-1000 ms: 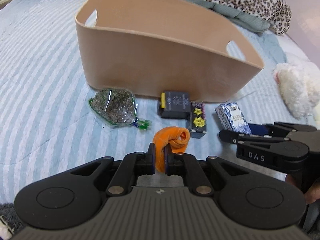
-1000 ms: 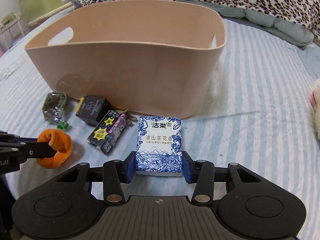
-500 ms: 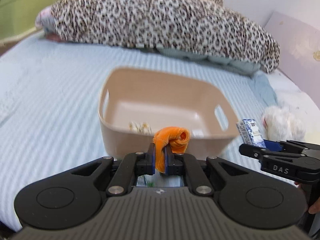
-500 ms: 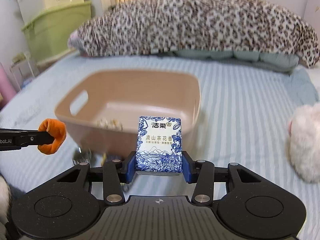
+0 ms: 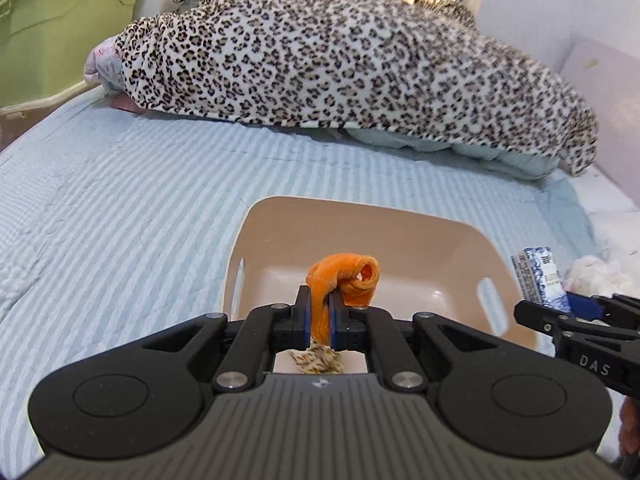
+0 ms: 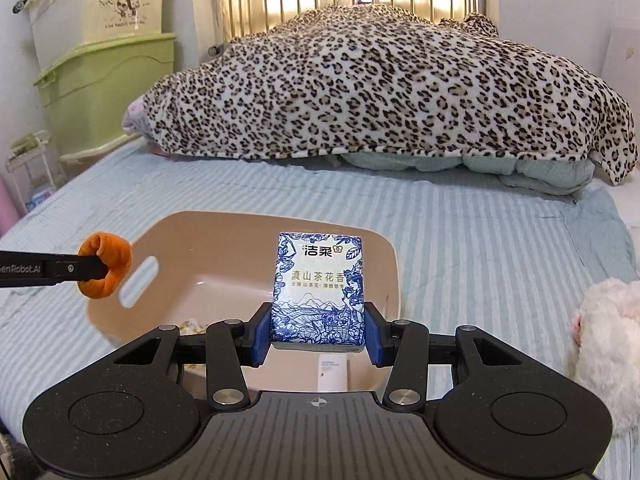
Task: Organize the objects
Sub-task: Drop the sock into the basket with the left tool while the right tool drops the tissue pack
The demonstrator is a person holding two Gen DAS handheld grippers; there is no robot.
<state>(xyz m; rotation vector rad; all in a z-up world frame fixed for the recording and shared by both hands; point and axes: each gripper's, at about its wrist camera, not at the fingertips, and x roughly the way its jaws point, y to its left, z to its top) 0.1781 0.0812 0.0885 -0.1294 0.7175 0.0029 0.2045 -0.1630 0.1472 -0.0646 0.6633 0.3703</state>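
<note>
Orange cloth roll (image 5: pixel 344 280), blue-and-white tissue pack (image 6: pixel 319 288), tan basket (image 5: pixel 400 220), leopard-print blanket (image 5: pixel 340 52).

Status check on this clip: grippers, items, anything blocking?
Left gripper shut on orange cloth roll. Right gripper shut on tissue pack. Both above beige bin. Nothing blocking.

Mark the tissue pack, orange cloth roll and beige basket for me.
tissue pack (image 6: pixel 319 288), right wrist view, middle of its printed front face.
orange cloth roll (image 5: pixel 348 280), left wrist view, its curled top.
beige basket (image 5: pixel 440 252), left wrist view, far inner wall.
</note>
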